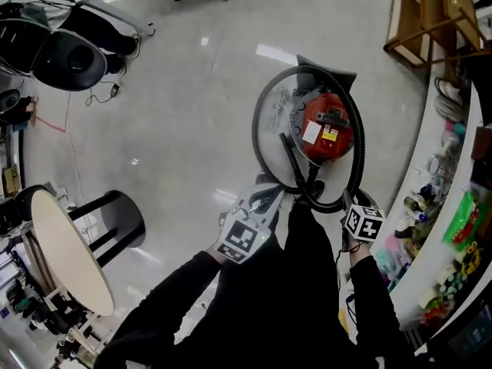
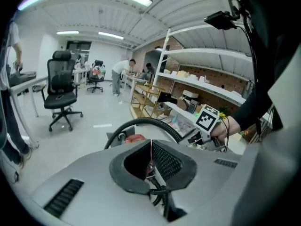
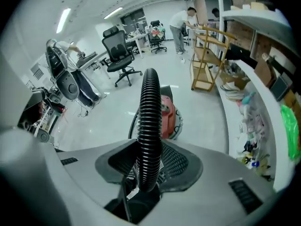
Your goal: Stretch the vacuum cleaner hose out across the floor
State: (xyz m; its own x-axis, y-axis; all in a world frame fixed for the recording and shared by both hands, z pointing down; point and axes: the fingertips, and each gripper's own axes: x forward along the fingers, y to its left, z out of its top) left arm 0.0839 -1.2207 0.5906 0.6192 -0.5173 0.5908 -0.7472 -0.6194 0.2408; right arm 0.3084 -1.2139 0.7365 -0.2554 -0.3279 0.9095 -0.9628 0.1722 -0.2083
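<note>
The red vacuum cleaner (image 1: 327, 133) stands on the pale floor ahead of me, and its black ribbed hose (image 1: 261, 106) curls in a loop around it. My right gripper (image 1: 351, 200) is shut on the hose near the loop's right end. In the right gripper view the hose (image 3: 149, 121) rises from between the pads of the right gripper (image 3: 148, 173), with the vacuum cleaner (image 3: 167, 114) behind it. My left gripper (image 1: 267, 197) hangs beside the loop's near side, shut, with nothing seen in its jaws. The left gripper view has the hose (image 2: 150, 124) arching beyond the left gripper (image 2: 151, 161).
A curved white counter (image 1: 438, 229) crowded with small items runs along the right. Wooden shelving (image 1: 430, 14) stands at the far right. A round table (image 1: 69, 252) and a black stool (image 1: 115, 221) are at my left. Office chairs (image 2: 62, 95) and people stand farther off.
</note>
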